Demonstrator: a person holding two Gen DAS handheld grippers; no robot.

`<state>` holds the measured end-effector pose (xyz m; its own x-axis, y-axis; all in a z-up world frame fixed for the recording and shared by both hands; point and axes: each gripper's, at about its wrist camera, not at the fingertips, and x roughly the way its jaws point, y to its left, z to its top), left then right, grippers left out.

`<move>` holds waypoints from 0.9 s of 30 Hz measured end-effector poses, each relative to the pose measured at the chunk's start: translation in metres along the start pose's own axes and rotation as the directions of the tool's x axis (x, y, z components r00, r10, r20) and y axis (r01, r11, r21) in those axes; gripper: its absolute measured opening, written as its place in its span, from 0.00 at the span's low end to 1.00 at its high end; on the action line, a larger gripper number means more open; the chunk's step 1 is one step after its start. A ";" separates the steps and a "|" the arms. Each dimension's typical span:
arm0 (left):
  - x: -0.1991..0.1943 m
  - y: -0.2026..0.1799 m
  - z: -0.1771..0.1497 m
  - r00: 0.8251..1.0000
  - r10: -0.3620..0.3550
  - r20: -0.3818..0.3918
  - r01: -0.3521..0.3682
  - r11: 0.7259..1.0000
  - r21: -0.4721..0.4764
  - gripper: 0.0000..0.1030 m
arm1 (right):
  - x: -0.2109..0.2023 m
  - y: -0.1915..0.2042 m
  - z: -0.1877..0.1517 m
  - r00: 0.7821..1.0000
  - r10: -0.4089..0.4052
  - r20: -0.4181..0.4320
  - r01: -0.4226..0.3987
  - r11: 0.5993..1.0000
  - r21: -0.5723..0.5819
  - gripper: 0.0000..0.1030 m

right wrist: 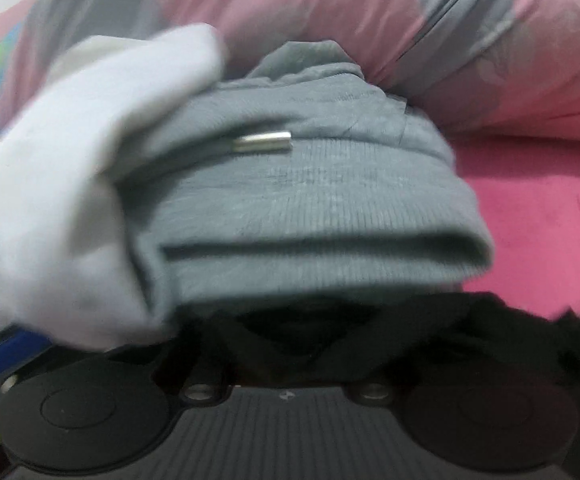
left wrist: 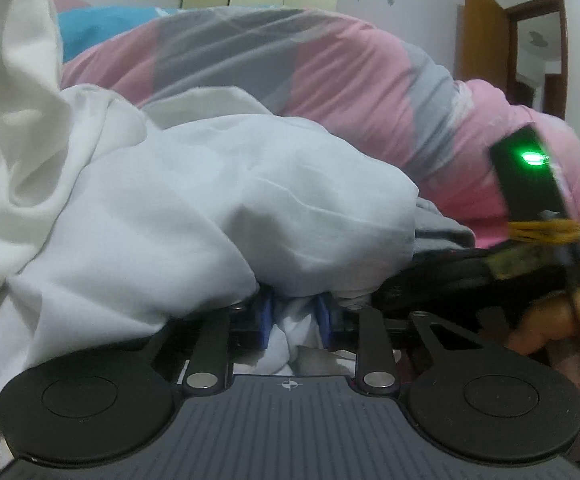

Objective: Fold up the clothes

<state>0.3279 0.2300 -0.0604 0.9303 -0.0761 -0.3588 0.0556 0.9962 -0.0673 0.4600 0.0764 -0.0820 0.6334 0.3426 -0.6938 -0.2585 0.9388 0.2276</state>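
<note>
A crumpled white garment [left wrist: 209, 208] fills the left wrist view. My left gripper [left wrist: 296, 320] has a fold of that white cloth between its blue pads [left wrist: 265, 320], which press on it. To its right a grey garment [left wrist: 442, 232] shows under the white one. In the right wrist view the folded grey garment [right wrist: 322, 208], with a small metal cord tip [right wrist: 263, 141], lies just ahead of my right gripper [right wrist: 290, 336]. Dark cloth [right wrist: 470, 332] covers that gripper's fingers, so their stance is hidden. The white garment [right wrist: 61, 200] overlaps the grey one on the left.
A pink and grey quilt [left wrist: 330, 60] is heaped behind the clothes on a pink sheet [right wrist: 538, 216]. A black box with a green light [left wrist: 530, 176] and a person's hand [left wrist: 550, 328] are at the right of the left view. A doorway [left wrist: 538, 48] stands at the back right.
</note>
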 end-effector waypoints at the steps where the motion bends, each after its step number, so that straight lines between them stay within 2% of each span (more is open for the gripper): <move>1: 0.003 -0.004 -0.001 1.000 0.011 0.012 -0.011 1.000 0.022 0.25 | 0.008 -0.002 0.006 1.000 0.000 -0.001 0.000 1.000 0.014 0.06; 3: 0.006 -0.011 -0.005 0.999 0.028 0.024 -0.030 0.997 0.065 0.26 | 0.018 -0.004 0.013 1.000 0.003 -0.004 -0.003 1.000 0.024 0.06; 5: 0.003 -0.013 -0.006 0.999 0.013 0.030 -0.015 0.997 0.071 0.27 | 0.012 -0.006 0.015 0.999 0.015 -0.044 -0.015 1.000 0.008 0.05; 7: -0.003 -0.010 -0.006 0.999 -0.025 0.023 0.023 0.998 0.052 0.28 | 0.000 -0.008 0.018 0.994 0.024 -0.103 -0.025 1.000 -0.003 0.05; 10: -0.018 -0.005 -0.009 0.997 -0.078 -0.002 0.078 0.997 -0.016 0.35 | -0.036 -0.012 0.026 0.969 0.052 -0.243 -0.051 0.999 0.010 0.08; 11: -0.024 -0.004 -0.011 0.996 -0.087 -0.009 0.087 0.996 -0.037 0.38 | -0.054 -0.014 0.028 0.967 0.071 -0.244 -0.072 0.997 0.006 0.10; 12: -0.030 -0.005 -0.011 0.996 -0.086 -0.008 0.085 0.995 -0.052 0.40 | -0.074 -0.016 0.030 0.969 0.086 -0.232 -0.090 0.996 -0.006 0.22; 13: -0.037 -0.008 -0.011 0.997 -0.081 -0.006 0.081 0.995 -0.066 0.47 | -0.095 -0.019 0.032 0.973 0.105 -0.205 -0.111 0.994 -0.021 0.31; 14: -0.044 -0.010 -0.011 0.997 -0.079 -0.003 0.079 0.994 -0.078 0.52 | -0.119 -0.022 0.034 0.981 0.120 -0.155 -0.127 0.991 -0.035 0.49; 15: -0.051 -0.012 -0.010 0.997 -0.080 0.001 0.080 0.993 -0.089 0.54 | -0.141 -0.024 0.035 0.986 0.128 -0.106 -0.134 0.990 -0.052 0.51; 18: -0.066 -0.022 -0.008 0.993 -0.121 -0.008 0.118 0.983 -0.139 0.55 | -0.198 -0.038 0.038 0.989 0.150 0.014 -0.149 0.986 -0.069 0.51; 20: -0.068 -0.029 -0.011 0.982 -0.186 -0.024 0.178 0.966 -0.189 0.55 | -0.215 -0.041 0.037 0.986 0.154 0.055 -0.149 0.985 -0.092 0.51; 22: -0.063 -0.037 -0.016 0.974 -0.225 -0.037 0.212 0.954 -0.213 0.55 | -0.221 -0.040 0.024 0.989 0.127 0.081 -0.111 0.978 -0.175 0.49; 23: -0.058 -0.042 -0.019 0.976 -0.214 -0.045 0.201 0.958 -0.206 0.55 | -0.219 -0.036 0.014 0.990 0.103 0.092 -0.079 0.969 -0.233 0.46; 25: -0.046 -0.041 -0.024 0.984 -0.163 -0.069 0.146 0.968 -0.205 0.55 | -0.206 -0.025 -0.015 0.992 0.048 0.113 -0.002 0.927 -0.376 0.44; 27: -0.040 -0.024 -0.028 0.990 -0.122 -0.073 0.099 0.960 -0.264 0.53 | -0.184 -0.012 -0.038 0.993 0.029 0.113 0.029 0.875 -0.484 0.35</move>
<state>0.2790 0.2081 -0.0704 0.8876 -0.1997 -0.4151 0.0493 0.9371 -0.3455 0.3187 0.0002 0.0170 0.7038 0.3717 -0.6054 -0.5607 0.8140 -0.1520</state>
